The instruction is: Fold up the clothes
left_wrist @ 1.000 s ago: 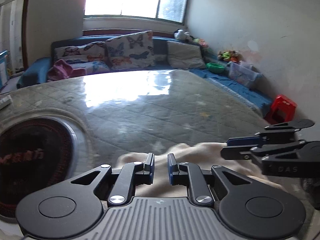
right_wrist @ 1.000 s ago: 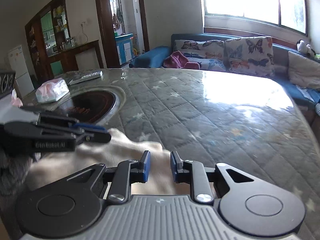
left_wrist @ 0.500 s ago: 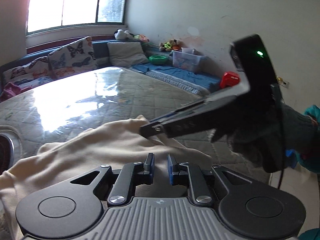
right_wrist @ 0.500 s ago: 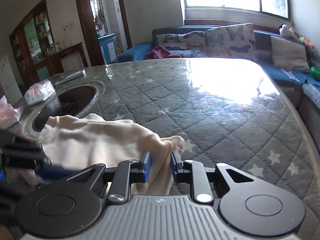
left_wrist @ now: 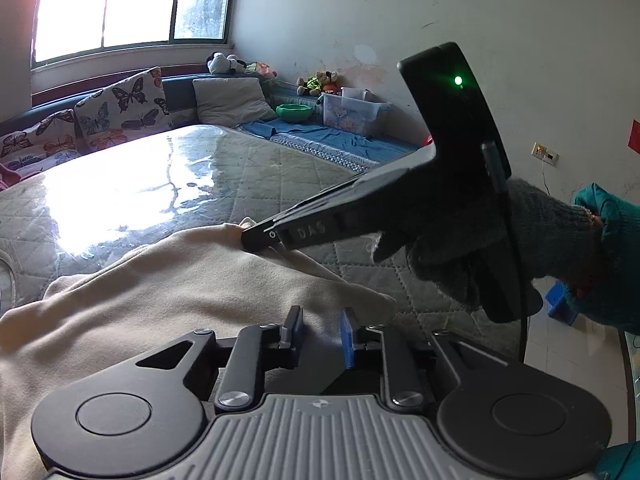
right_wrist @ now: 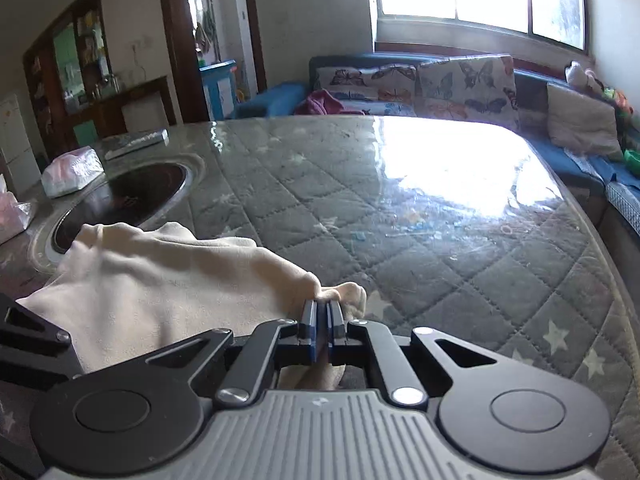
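A cream garment (left_wrist: 160, 280) lies rumpled on the quilted table (left_wrist: 120, 200). In the left wrist view my left gripper (left_wrist: 322, 332) is open, and the cloth's near edge lies between and under its fingers. My right gripper (left_wrist: 256, 238), held by a gloved hand (left_wrist: 500, 240), comes in from the right and pinches a raised fold of the cloth. In the right wrist view the right gripper (right_wrist: 322, 320) is shut on a bunched corner of the garment (right_wrist: 160, 272), which spreads away to the left. Part of the left gripper's body (right_wrist: 24, 344) shows at the lower left.
A round dark hob (right_wrist: 120, 200) is set into the table behind the garment, with a tissue pack (right_wrist: 72, 172) and a remote (right_wrist: 136, 142) beyond it. A sofa with butterfly cushions (right_wrist: 440, 80) runs along the far side. The table edge (right_wrist: 608, 264) drops off at the right.
The right gripper's fingers have shut on the cloth's corner. The left gripper's fingers have spread a little wider. The left view swung right a second ago and has held since.
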Demonstrator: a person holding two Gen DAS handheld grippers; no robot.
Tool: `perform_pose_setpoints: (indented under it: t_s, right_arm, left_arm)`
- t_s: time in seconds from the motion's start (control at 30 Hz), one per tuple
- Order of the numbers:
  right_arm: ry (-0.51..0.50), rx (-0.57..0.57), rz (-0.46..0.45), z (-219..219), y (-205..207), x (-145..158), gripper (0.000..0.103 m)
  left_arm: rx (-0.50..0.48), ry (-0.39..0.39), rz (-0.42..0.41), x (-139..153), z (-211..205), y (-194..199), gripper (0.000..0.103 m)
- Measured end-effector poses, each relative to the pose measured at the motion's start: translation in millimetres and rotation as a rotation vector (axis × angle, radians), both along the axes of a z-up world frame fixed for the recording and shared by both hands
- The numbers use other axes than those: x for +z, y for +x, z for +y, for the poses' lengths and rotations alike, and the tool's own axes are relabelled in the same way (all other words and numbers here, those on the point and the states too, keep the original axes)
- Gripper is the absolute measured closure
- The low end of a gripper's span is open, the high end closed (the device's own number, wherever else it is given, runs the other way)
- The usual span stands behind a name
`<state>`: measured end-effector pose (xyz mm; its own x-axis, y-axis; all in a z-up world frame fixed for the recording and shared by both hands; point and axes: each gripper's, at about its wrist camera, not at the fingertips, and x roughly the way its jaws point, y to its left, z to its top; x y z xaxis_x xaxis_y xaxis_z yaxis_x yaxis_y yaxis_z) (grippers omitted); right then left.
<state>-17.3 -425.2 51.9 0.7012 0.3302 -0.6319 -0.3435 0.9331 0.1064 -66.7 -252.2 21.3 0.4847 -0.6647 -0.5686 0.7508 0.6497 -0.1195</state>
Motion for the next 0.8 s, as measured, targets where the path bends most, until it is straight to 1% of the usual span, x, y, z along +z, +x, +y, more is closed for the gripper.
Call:
perform_pose_setpoints:
  t_s: [0.1,0.13,0.2,0.3,0.4,0.5,0.57,0.67,0.73,0.8]
  right_arm:
    - [0.029,-0.009,-0.014,-6.0,-5.7,9.8,0.096]
    - [0.025,0.005,-0.037,-6.3,-13.5,17.1,0.094]
    - [0.013,0.037,-0.063,-2.4,-28.6,24.4,0.094]
    - [0.006,0.104,-0.084,8.3,-50.0,29.4,0.094]
    - [0.007,0.143,-0.066,18.2,-62.4,23.3,0.094]
    - [-0.019,0.15,-0.048,22.8,-68.1,11.7,0.093]
    - [-0.019,0.148,-0.043,21.1,-68.3,9.7,0.093]
    - [-0.019,0.145,-0.036,18.5,-68.6,6.7,0.093]
    - [-0.019,0.143,-0.032,16.7,-68.8,4.7,0.093]
    - [-0.033,0.148,-0.026,18.0,-68.3,5.5,0.093]
  left_arm:
    - [0.009,-0.012,-0.005,4.6,8.0,-1.4,0.08]
    - [0.018,-0.021,-0.008,7.1,12.5,-1.4,0.08]
    - [0.052,-0.035,-0.014,12.1,23.7,-1.0,0.08]
    - [0.129,-0.05,-0.018,18.1,47.0,-0.5,0.08]
    - [0.231,-0.057,-0.017,20.9,74.8,5.1,0.08]
    - [0.339,-0.063,-0.001,19.1,101.4,9.9,0.08]
    - [0.398,-0.042,0.014,13.1,117.7,13.3,0.08]
    - [0.465,-0.012,0.04,2.7,137.0,15.5,0.081]
    - [0.47,-0.028,0.045,0.7,148.2,16.0,0.082]
    - [0.487,-0.01,0.031,3.8,150.4,17.8,0.081]
